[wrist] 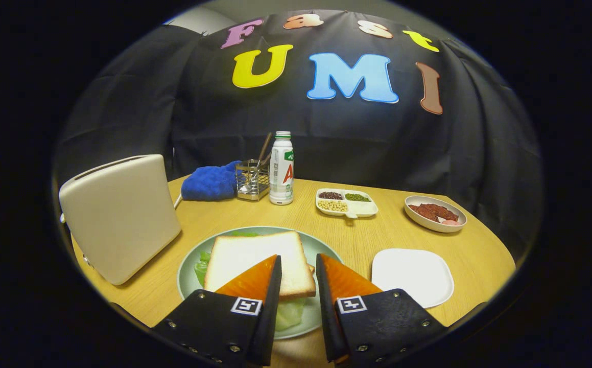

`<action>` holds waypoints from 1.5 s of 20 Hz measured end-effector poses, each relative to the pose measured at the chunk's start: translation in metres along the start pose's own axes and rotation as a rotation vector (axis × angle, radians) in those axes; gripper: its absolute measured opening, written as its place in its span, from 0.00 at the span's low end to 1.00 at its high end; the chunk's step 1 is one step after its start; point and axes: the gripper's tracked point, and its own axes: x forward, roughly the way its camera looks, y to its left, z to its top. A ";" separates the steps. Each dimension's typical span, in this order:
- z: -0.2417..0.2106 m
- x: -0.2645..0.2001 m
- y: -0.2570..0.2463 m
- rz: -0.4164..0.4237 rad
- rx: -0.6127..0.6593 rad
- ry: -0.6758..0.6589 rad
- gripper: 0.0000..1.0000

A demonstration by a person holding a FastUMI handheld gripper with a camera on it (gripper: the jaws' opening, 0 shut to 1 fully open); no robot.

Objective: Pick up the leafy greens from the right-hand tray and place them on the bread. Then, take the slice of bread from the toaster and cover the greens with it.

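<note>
While my fingers hang just above the near edge of the pale green round plate [188,278], my gripper [298,268] stands with its jaws a little apart and nothing between them. Directly ahead and slightly to my left lies the square white bread slice [247,255], flat on that plate, its near right corner showing in the gap between my fingers. Light green leafy greens [289,313] poke out from under it along the near edge and at its left side, so the leaves sit beneath a covering slice, as the task wants them in the end. The slice is nearly square, with no real long axis; its edges run slightly skewed to my fingers, the far edge tilting away to the right. To my right, the white square tray [412,276] holds no greens that I can see. Off to my left stands the cream-coloured toaster [119,217], its slot showing no bread from here.
</note>
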 end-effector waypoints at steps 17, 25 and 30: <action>0.061 -0.044 -0.060 -0.085 0.013 -0.204 0.39; 0.092 -0.089 -0.132 -0.163 0.039 -0.328 0.39; 0.090 -0.105 -0.166 -0.136 -0.012 -0.341 0.39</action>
